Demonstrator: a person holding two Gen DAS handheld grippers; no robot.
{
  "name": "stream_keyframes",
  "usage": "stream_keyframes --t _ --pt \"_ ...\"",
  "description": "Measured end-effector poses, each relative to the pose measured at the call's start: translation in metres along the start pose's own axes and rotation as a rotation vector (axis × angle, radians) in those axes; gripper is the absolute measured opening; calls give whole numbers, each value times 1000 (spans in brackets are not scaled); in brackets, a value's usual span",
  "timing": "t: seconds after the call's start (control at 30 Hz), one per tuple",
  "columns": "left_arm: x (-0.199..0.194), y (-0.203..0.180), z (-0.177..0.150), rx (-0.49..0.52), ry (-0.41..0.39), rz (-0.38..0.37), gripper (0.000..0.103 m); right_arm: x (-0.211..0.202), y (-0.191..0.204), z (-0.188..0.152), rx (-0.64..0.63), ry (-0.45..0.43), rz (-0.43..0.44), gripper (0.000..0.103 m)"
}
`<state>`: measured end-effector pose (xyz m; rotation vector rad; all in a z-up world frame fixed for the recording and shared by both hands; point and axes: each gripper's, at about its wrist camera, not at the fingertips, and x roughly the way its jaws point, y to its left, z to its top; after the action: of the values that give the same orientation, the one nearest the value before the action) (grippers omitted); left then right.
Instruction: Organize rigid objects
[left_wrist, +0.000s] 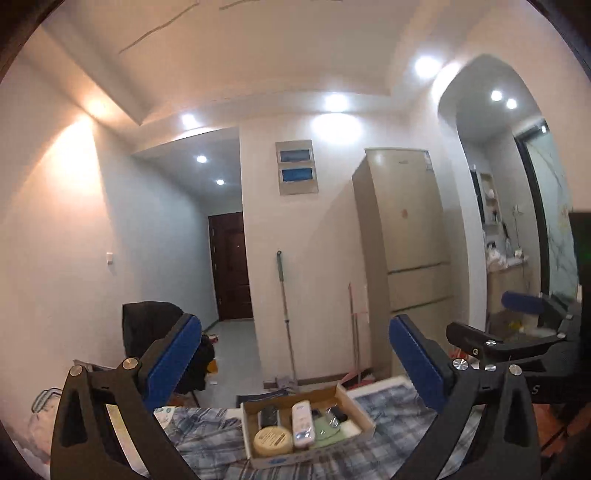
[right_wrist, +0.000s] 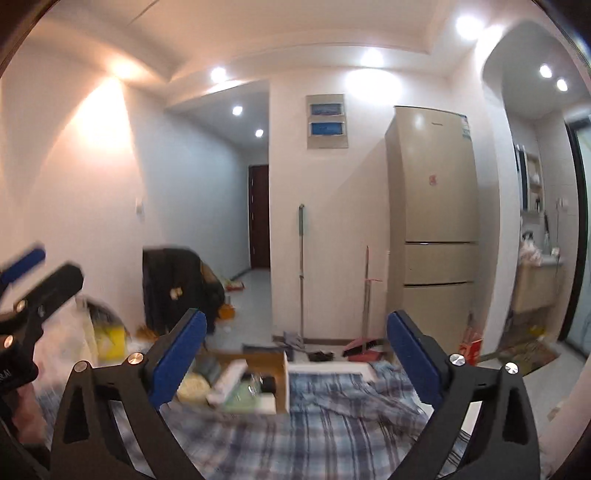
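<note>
plaid cloth (left_wrist: 207, 439) under cardboard box (left_wrist: 354, 406); beige fridge (left_wrist: 410, 229), mop (left_wrist: 286, 317) behind.

White walls (right_wrist: 347, 229) and a stepped white ceiling (left_wrist: 258, 55) close the room in, with round recessed spotlights (left_wrist: 335, 102) glowing warm against them. Straight ahead a narrow hallway (left_wrist: 229, 332) with a pale tiled floor runs back to a dark wooden door (left_wrist: 232, 266). On the wall beside it hangs a grey panel box (left_wrist: 296, 167) with two blue windows, and under that a long-handled mop (left_wrist: 285, 314) leans upright. A tall beige fridge (right_wrist: 432, 218) stands to the right, a red broom and dustpan (right_wrist: 364, 339) just beside its base. Further right an arched opening (left_wrist: 495, 192) gives onto shelves and a counter. A dark garment (right_wrist: 173, 288) is draped over a chair near the left wall.
</note>
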<state>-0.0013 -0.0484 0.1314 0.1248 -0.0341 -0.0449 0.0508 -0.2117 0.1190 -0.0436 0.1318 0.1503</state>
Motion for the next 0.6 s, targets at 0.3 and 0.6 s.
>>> stream_keyframes --t 0.3,0.6 --pt "0 1 -97 -155 33 25 103 4 -9 -70 -28 -73 -82 103" --pt "12 -12 -127 -109 97 -13 103 3 -11 -107 9 -102 -123 103"
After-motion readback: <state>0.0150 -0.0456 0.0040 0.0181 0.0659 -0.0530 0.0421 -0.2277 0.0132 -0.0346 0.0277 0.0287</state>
